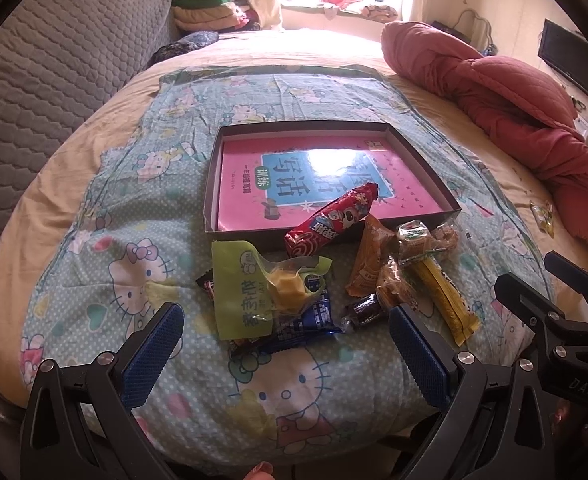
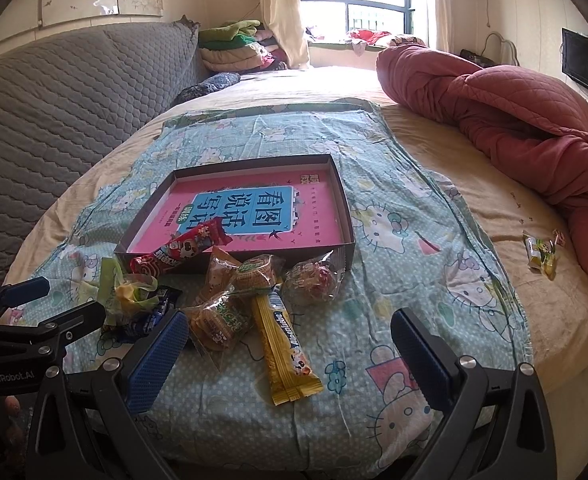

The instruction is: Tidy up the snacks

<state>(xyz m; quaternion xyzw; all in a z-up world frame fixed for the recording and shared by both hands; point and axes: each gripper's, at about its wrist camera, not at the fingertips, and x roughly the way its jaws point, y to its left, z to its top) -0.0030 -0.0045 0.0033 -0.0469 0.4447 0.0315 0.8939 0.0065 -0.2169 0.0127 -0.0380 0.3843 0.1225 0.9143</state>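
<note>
Snacks point(image 2: 254, 300) heaped, one box point(image 2: 343, 200), two claws point(image 1: 286, 356) gaping

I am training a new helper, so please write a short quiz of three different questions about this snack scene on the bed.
1. True or false: the red snack packet lies fully inside the shallow box.
2. Multiple choice: the left gripper and right gripper are A) both open and empty, B) both shut on snacks, C) one open, one shut.
3. Fill in: the long yellow snack stick lies on the ____, outside the box.

Key:
1. False; it leans across the near rim, partly outside.
2. A
3. Hello Kitty cloth
</note>
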